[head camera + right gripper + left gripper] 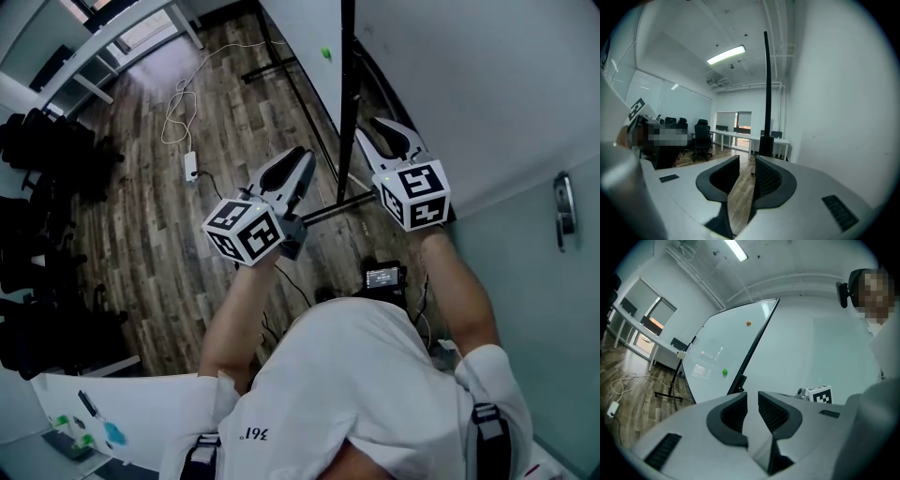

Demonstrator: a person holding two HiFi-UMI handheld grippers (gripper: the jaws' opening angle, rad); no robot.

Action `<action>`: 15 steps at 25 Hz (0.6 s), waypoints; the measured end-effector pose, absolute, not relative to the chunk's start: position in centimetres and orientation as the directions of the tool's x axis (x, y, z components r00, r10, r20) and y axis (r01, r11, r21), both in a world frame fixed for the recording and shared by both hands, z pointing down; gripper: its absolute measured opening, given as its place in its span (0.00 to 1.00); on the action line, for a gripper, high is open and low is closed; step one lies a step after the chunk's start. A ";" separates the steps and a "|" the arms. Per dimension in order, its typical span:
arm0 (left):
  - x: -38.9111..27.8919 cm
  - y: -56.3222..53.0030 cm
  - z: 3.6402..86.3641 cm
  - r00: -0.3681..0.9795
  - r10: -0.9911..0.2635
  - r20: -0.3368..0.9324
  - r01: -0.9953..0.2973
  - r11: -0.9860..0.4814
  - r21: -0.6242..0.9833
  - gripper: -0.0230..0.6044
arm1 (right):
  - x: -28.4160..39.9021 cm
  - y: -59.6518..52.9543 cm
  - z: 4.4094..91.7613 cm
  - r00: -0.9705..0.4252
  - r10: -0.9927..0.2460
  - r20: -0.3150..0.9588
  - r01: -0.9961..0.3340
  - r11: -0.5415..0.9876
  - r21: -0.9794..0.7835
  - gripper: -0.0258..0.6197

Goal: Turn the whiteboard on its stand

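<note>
Whiteboard [314,28] stands at the top of the head view, seen steeply from above, with its black frame edge [348,94] running down toward the stand's foot on the wood floor [159,234]. A green magnet [325,53] sits on the board's face. Both arms reach forward. The left gripper [295,161] is left of the frame edge and the right gripper [386,129] is just right of it, near the white wall [487,84].

From the left gripper view, the left gripper [752,397] has its jaws a narrow gap apart with nothing between them. Beyond them the whiteboard [726,348] stands upright at an angle and carries the green magnet [724,372] and an orange magnet [748,323].

From the right gripper view, the right gripper [746,161] is likewise narrowly parted and empty. The frame edge [767,84] rises upright just beyond the jaws, edge-on, with office chairs [701,133] well behind.
</note>
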State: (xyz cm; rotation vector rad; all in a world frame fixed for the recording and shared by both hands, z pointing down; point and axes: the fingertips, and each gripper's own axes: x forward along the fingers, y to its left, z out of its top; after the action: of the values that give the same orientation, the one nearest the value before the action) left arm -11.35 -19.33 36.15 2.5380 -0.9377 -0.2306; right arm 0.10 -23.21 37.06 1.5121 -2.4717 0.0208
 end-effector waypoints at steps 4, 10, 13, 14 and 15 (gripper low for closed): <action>-11.5 -16.9 35.6 0.781 -0.624 -0.031 -0.557 -0.718 0.418 0.09 | 0.4 -20.6 36.7 -0.431 -0.881 0.195 -0.887 0.454 0.091 0.15; -12.5 -13.6 35.6 0.801 -0.596 -0.051 -0.531 -0.747 0.399 0.06 | 0.0 -16.5 36.0 -0.441 -0.881 0.171 -0.887 0.457 0.065 0.12; -13.0 -12.5 35.9 0.801 -0.597 -0.048 -0.531 -0.744 0.404 0.05 | -0.2 -15.0 35.8 -0.449 -0.878 0.165 -0.885 0.462 0.055 0.11; -13.1 -12.2 36.0 0.800 -0.598 -0.046 -0.532 -0.743 0.406 0.05 | -0.2 -14.6 35.9 -0.452 -0.877 0.165 -0.883 0.466 0.052 0.11; -13.2 -11.8 36.1 0.799 -0.600 -0.043 -0.534 -0.740 0.409 0.05 | -0.2 -14.2 35.9 -0.456 -0.875 0.165 -0.882 0.469 0.048 0.11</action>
State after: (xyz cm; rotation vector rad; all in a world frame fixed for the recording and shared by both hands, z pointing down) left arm -13.18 -11.83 36.07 2.6082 -0.8567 -0.2419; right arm -0.18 -14.16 35.95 1.5370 -2.5465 0.0665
